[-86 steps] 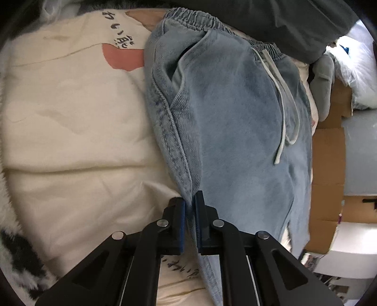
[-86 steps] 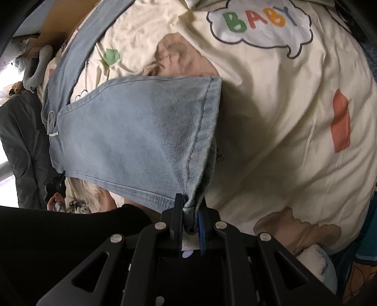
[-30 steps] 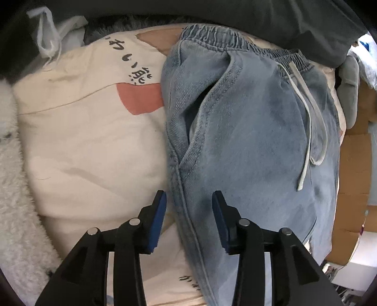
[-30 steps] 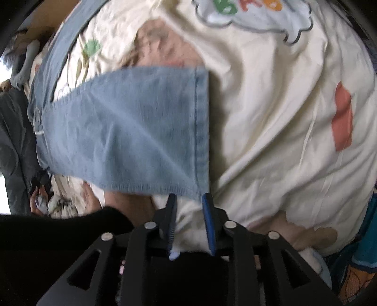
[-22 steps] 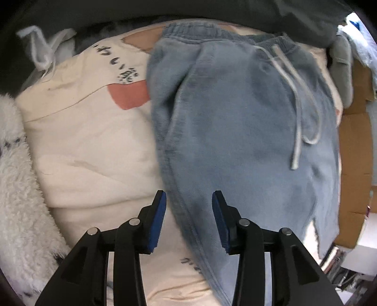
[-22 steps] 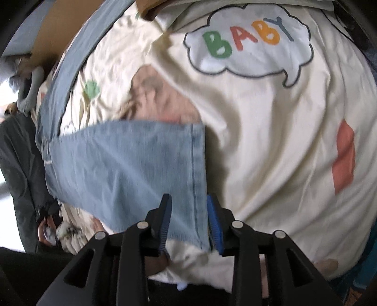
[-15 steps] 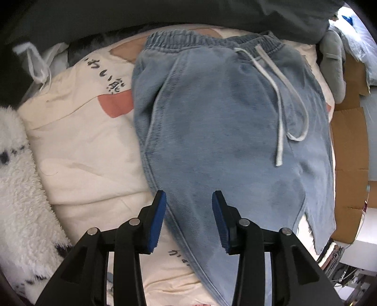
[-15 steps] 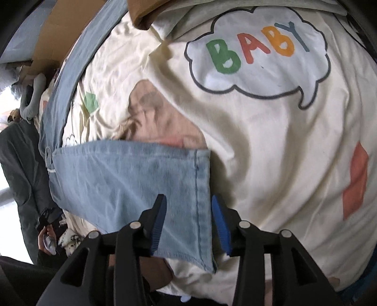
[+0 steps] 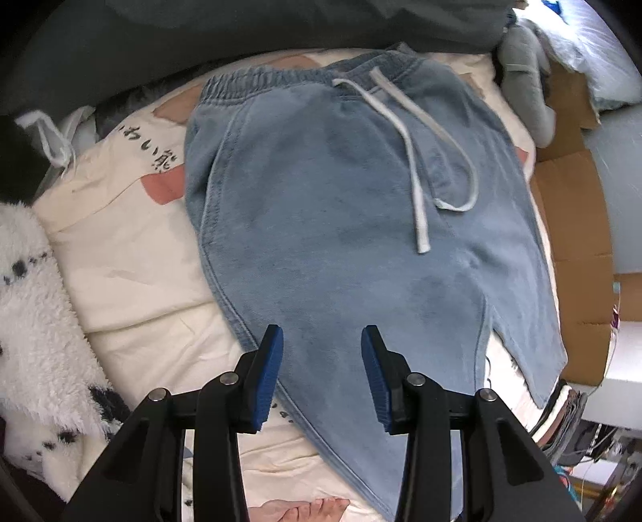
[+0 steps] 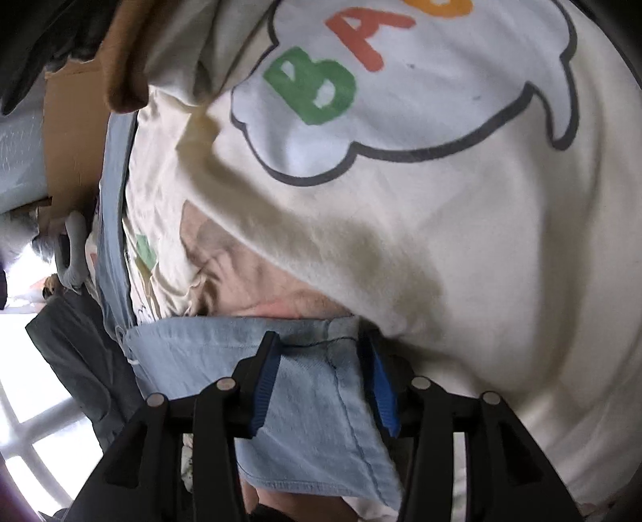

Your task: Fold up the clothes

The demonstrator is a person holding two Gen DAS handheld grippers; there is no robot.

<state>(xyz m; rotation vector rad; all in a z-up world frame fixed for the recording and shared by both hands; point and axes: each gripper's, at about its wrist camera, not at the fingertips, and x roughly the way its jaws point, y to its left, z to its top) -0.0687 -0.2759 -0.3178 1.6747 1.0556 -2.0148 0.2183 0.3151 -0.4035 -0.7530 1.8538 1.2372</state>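
Observation:
Light blue denim pants (image 9: 341, 225) lie flat on a cream quilt (image 9: 132, 241), elastic waistband at the far end and a white drawstring (image 9: 417, 192) across the front. My left gripper (image 9: 321, 345) is open and empty, above the pants' upper leg near the left side seam. In the right wrist view my right gripper (image 10: 321, 345) is open and empty, low over the hem end of a pant leg (image 10: 305, 385). The hem's far edge lies between its blue pads (image 10: 265, 377).
The cream quilt (image 10: 461, 241) carries a "BABY" cloud print (image 10: 385, 80). A white fluffy blanket (image 9: 36, 321) lies at the left. Cardboard boxes (image 9: 569, 225) stand along the right edge. Dark grey cloth (image 9: 240, 28) lies beyond the waistband. Bare toes (image 9: 297, 510) show at the bottom.
Both grippers have let go of the pants and opened. The left one has pulled back and shifted right over the pants. The right one has moved forward and lower over the hem.

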